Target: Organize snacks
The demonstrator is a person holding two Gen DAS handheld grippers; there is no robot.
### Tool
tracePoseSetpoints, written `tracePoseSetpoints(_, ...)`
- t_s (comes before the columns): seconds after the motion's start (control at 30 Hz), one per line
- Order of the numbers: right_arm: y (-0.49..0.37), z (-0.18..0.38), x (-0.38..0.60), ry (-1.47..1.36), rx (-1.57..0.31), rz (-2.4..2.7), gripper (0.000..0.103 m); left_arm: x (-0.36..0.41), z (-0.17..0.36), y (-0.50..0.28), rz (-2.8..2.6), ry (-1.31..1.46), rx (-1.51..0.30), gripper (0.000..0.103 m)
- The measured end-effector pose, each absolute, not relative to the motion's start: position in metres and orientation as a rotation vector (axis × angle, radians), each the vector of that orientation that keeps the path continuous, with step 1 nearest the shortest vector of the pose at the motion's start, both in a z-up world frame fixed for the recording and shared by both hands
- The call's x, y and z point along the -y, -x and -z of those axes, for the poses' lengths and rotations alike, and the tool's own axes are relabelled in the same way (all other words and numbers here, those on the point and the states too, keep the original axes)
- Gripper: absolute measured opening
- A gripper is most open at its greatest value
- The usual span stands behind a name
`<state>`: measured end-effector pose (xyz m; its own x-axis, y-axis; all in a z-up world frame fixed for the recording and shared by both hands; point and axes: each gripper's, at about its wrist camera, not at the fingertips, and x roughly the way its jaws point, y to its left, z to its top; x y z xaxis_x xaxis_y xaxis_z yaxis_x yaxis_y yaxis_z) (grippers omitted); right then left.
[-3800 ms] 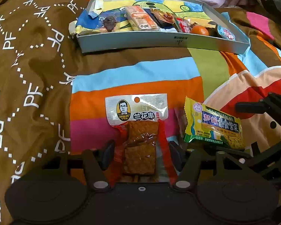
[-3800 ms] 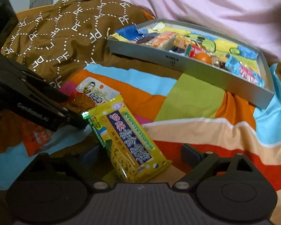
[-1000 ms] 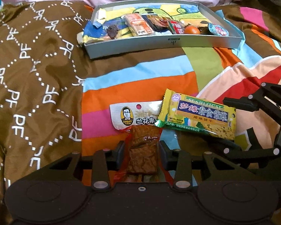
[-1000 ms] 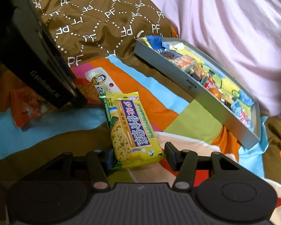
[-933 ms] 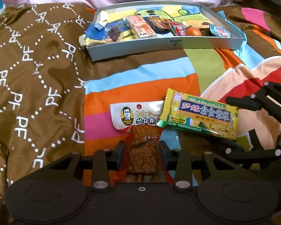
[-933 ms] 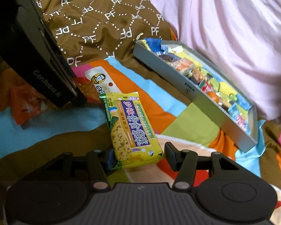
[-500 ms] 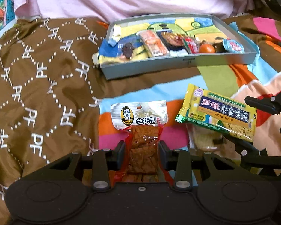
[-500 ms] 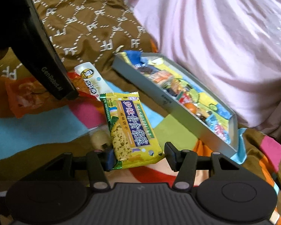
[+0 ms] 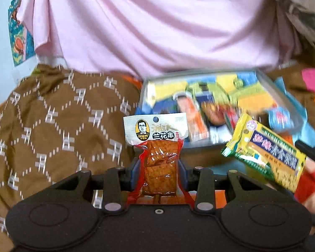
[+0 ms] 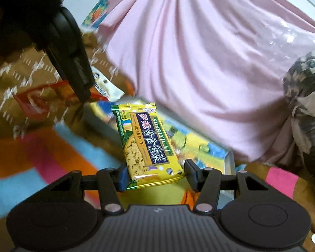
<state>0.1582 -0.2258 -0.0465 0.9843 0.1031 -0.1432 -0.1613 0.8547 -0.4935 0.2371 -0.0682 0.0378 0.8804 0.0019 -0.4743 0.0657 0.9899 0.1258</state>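
My left gripper (image 9: 159,173) is shut on a clear red-edged pack of brown tofu snack (image 9: 157,147) with a white header, held upright in the air. My right gripper (image 10: 156,175) is shut on a yellow biscuit packet (image 10: 147,145) with a blue label, also lifted. The biscuit packet also shows in the left wrist view (image 9: 266,153) at the right. The grey snack box (image 9: 143,90) holding several snacks lies just beyond both packs, blurred. In the right wrist view the box (image 10: 229,163) is partly hidden behind the biscuit packet.
A brown patterned blanket (image 9: 52,130) covers the bed at left. A striped colourful sheet (image 10: 42,157) lies below. A pink sheet (image 9: 153,27) hangs behind the box. The left gripper's black body (image 10: 71,58) fills the upper left of the right wrist view.
Both grippers shut on their packs, lifted them off the bed and carried them forward to the snack box, which is now much closer.
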Motion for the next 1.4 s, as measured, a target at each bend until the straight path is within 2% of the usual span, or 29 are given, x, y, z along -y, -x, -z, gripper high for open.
tracePoseSetpoints(0.23, -0.198, 0.019, 0.231, 0.411, -0.068, -0.109, 0.058, 0.084, -0.064, -0.286, 0.031, -0.102, -0.404, 0.041)
tracePoseSetpoints(0.47, -0.248, 0.001, 0.253, 0.235, -0.104, -0.078, 0.058, 0.095, -0.063, -0.336, -0.007, -0.058, -0.368, 0.041)
tracePoseSetpoints(0.93, -0.294, 0.02, 0.267, 0.127, -0.202, -0.116, 0.058, 0.092, -0.028, -0.391, -0.101, 0.05, -0.469, 0.041)
tracePoseSetpoints(1.4, -0.306, 0.025, 0.273, 0.075, -0.241, -0.142, 0.058, 0.091, -0.019, -0.401, -0.107, 0.071, -0.483, 0.043)
